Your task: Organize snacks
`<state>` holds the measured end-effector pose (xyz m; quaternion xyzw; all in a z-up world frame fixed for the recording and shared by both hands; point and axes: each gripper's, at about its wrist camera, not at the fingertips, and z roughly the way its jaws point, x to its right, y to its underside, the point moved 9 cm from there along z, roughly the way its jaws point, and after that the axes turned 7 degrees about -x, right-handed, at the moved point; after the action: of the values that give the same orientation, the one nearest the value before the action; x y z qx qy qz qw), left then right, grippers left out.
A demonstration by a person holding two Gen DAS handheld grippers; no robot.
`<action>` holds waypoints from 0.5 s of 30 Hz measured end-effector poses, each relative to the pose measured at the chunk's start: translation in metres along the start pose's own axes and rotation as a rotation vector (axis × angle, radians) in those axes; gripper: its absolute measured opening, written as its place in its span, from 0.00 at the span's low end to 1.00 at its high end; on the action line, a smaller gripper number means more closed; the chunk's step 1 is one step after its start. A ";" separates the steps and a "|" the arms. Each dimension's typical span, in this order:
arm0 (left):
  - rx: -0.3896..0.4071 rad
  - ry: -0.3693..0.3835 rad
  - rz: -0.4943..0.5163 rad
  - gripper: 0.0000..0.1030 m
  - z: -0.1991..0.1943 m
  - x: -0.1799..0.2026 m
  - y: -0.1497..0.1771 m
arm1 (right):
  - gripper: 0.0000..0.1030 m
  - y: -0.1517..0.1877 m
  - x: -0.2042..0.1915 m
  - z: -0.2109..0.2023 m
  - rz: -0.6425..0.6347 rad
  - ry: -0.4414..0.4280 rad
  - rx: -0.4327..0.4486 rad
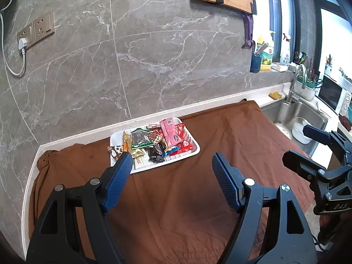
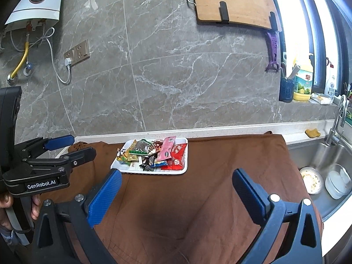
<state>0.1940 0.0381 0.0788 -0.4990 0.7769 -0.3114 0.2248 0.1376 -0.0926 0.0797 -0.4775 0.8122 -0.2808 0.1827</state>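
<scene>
Nearest, the left tongs (image 1: 171, 165) stand wide apart with nothing between the blue ribbed pads, poised above the brown cloth (image 1: 176, 198) draped over the surface. The right tongs (image 2: 176, 182) are likewise spread and empty, both angled down toward the work, probably held clear because nothing loose remains on the cloth. Farther in, near the grey marble-pattern wall (image 1: 154, 66), sits the white rectangular plastic tray (image 1: 195, 151) with the assorted snack packets (image 1: 154, 140) heaped inside: a pink pouch (image 1: 169, 132), a red wrapper (image 2: 178, 154), a green-edged dark packet (image 1: 139, 139). One panda-print packet (image 1: 115, 150) hangs over the tray's left rim, so tidying looks nearly done. The left view alone shows a microwave (image 1: 334, 94) beyond the steel sink (image 1: 308, 114). The right view alone shows a white wall heater (image 2: 39, 2) and fingers (image 2: 35, 206) gripping the left handle.
</scene>
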 end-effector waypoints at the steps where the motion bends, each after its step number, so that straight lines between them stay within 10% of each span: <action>1: -0.001 0.000 0.000 0.72 0.001 0.000 0.000 | 1.00 0.000 0.000 0.000 0.000 0.001 0.001; 15: -0.034 -0.009 -0.016 0.72 0.015 -0.009 0.010 | 1.00 -0.001 -0.004 0.006 -0.007 -0.006 -0.012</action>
<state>0.2015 0.0454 0.0617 -0.5104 0.7770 -0.2977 0.2173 0.1432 -0.0908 0.0760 -0.4823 0.8116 -0.2751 0.1814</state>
